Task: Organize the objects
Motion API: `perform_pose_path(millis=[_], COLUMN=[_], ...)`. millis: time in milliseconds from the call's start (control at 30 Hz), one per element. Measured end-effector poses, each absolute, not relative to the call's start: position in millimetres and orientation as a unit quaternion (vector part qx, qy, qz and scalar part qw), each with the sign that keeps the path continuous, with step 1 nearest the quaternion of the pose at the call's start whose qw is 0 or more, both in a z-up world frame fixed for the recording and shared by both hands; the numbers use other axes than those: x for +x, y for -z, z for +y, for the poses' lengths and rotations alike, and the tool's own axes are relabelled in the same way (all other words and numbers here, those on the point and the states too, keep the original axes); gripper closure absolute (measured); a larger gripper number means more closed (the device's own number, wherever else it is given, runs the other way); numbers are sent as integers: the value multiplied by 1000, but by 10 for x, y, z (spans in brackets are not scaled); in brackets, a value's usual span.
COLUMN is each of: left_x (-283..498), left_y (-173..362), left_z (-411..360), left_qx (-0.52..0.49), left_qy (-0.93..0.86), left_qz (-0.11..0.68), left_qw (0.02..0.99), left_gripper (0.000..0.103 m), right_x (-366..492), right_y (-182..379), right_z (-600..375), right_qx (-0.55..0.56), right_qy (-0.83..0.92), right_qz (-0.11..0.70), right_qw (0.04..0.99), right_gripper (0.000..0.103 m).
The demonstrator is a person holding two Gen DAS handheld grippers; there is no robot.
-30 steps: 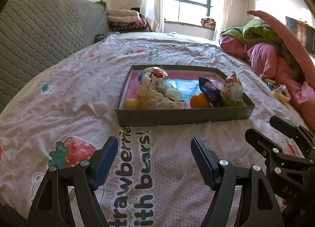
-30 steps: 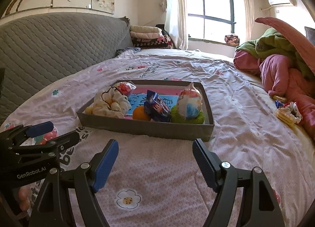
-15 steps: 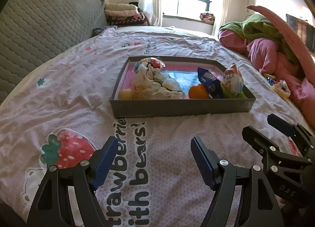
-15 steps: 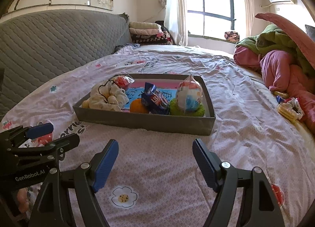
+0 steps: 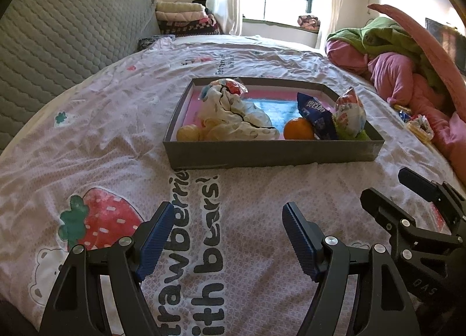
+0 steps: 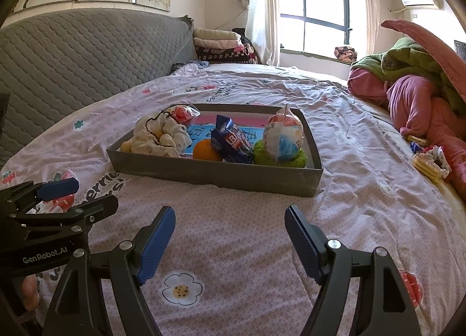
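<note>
A shallow grey box rests on the bed. Inside lie a crumpled cream cloth, an orange, a blue snack packet, a white-wrapped ball on a green pad and a red-and-white wrapped ball. My left gripper hovers open over the printed sheet, short of the box. Beside it on the right, my right gripper is also open and holds nothing.
A grey quilted headboard runs along the left. Pink and green bedding is piled at the right, with small wrapped snacks loose beside it. Folded blankets sit under the window. A fingertip shows at the lower left.
Both views have tilted slightly, so the box sits a little higher in the frames than a second ago. The box's contents and both grippers' jaws are unchanged.
</note>
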State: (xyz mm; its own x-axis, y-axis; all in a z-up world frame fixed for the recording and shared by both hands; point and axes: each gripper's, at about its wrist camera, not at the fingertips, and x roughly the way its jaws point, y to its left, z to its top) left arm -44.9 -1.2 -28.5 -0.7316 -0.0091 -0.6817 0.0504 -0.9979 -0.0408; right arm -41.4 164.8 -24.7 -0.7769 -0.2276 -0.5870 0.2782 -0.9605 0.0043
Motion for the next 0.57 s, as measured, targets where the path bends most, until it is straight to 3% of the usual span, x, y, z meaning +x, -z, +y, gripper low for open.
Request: perform_pose_path(millis=[567], left_x=[-430], left_y=[297], left_z=[42], left_qx=[360], left_qy=[933], left_qz=[18], left_qw=[8], left_gripper=[26], right_x=[-435], right_y=[292], right_z=[1676], right_qx=[313], right_qy=[939], right_qz=[45], right_qw=[133], right_gripper=[26])
